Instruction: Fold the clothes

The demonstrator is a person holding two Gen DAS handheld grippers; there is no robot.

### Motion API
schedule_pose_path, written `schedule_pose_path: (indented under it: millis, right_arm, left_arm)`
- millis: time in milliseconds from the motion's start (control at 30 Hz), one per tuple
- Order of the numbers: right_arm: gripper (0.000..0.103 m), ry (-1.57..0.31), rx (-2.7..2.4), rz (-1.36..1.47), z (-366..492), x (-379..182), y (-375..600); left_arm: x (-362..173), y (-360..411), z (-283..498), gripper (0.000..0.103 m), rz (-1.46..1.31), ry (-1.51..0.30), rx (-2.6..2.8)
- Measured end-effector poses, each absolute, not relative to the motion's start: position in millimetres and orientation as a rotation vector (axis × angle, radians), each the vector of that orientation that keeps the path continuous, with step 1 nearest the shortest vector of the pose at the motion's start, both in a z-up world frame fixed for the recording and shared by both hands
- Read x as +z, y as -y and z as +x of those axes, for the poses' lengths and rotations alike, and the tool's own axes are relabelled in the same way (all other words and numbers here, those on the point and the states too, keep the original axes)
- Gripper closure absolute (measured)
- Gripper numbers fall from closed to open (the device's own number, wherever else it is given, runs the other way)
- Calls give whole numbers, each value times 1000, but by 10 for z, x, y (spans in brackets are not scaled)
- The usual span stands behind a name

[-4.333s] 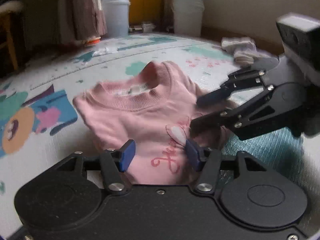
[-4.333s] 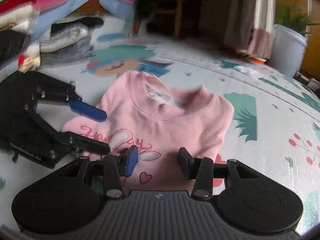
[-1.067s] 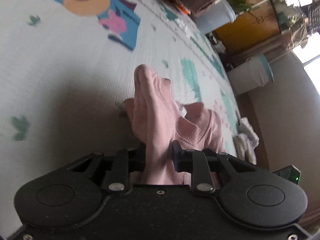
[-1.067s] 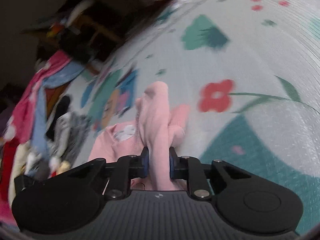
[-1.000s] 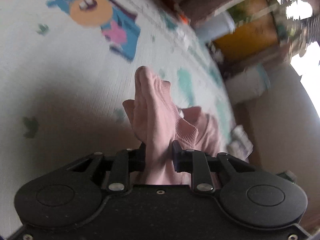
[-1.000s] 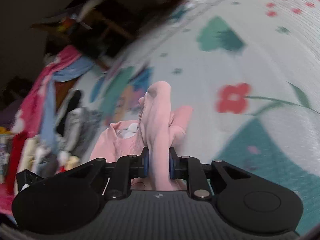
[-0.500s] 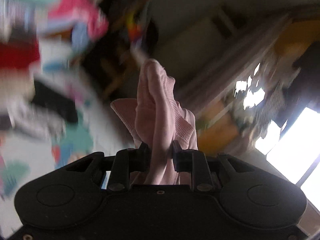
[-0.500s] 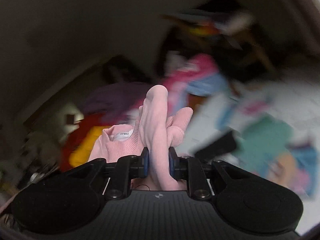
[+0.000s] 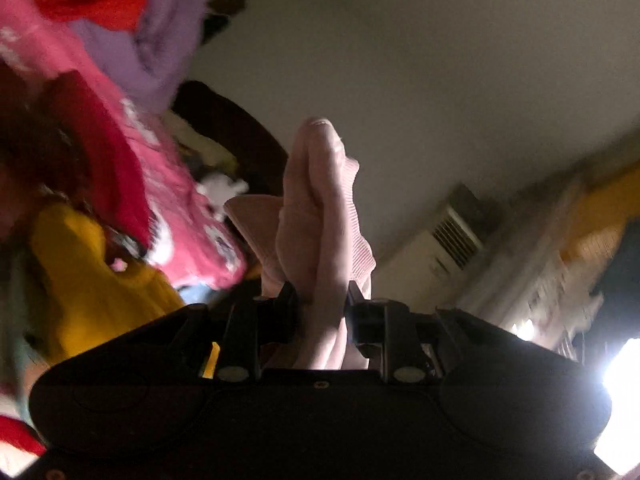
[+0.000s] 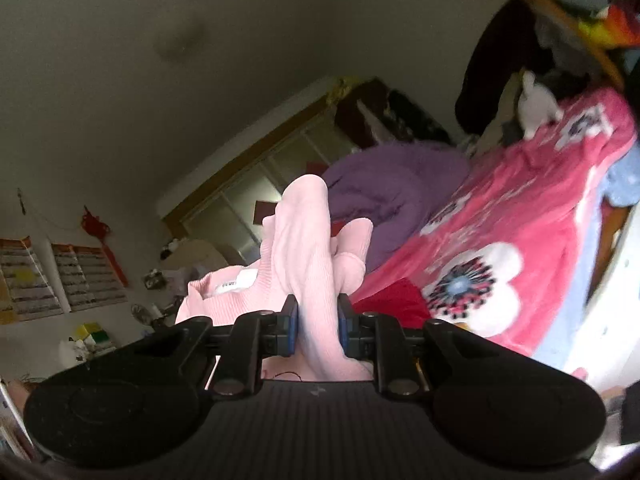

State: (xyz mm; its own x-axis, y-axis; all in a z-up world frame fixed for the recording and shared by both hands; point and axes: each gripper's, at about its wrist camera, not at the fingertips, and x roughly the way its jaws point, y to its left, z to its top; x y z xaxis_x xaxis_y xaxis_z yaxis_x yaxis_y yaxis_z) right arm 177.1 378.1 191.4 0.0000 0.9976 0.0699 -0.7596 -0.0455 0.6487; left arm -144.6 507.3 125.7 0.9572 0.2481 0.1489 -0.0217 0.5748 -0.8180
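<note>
You had both grippers, left gripper (image 9: 320,306) and right gripper (image 10: 317,320), clamped on bunched folds of the pale pink knit sweater (image 10: 308,248), cameras tilted toward the ceiling.

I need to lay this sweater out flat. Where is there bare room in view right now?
No bare surface shows: both cameras look up at the ceiling. The left gripper and right gripper are both shut on the pink sweater. Beside it everything is crowded: a purple garment, a pink flowered blanket and a yellow garment.
</note>
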Motion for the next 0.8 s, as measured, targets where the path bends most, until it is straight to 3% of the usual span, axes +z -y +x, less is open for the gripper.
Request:
schedule_pose_path:
  millis: [67, 133, 167, 200, 233, 367, 467, 533, 667, 800]
  right_arm:
    - [82, -544, 1471, 559, 1751, 1898, -4019]
    - [74, -584, 1387, 482, 1710, 1844, -4225]
    - [57, -600, 1333, 429, 1688, 1813, -4315]
    - [50, -606, 1256, 338, 1663, 1771, -4374]
    - [51, -589, 1200, 273, 1626, 1739, -4387]
    - [51, -367, 1195, 248, 1393, 1696, -4029]
    - [51, -365, 1199, 215, 1268, 1649, -3819]
    - [51, -373, 1201, 231, 1194, 1637, -3637]
    - [30, -403, 1179, 219, 1028, 1553, -3082]
    - [20, -431, 1089, 193, 866, 1547, -2430]
  left_arm:
    - [1193, -5277, -1417, 81, -1014, 257, 207]
    - [1071, -5476, -1309, 80, -1031, 191, 313]
    - [1005, -5562, -1251, 77, -1026, 138, 376]
    - [933, -5594, -1221, 64, -1021, 99, 426]
    - [860, -5626, -1192, 54, -1015, 59, 477]
    - [855, -5487, -1341, 46, -895, 80, 539]
    - [887, -5349, -1488, 43, -793, 118, 566]
    - [919, -5230, -1582, 36, -752, 131, 558]
    - [1043, -4976, -1711, 24, -722, 112, 499]
    - [1252, -4566, -1560, 9, -664, -19, 406]
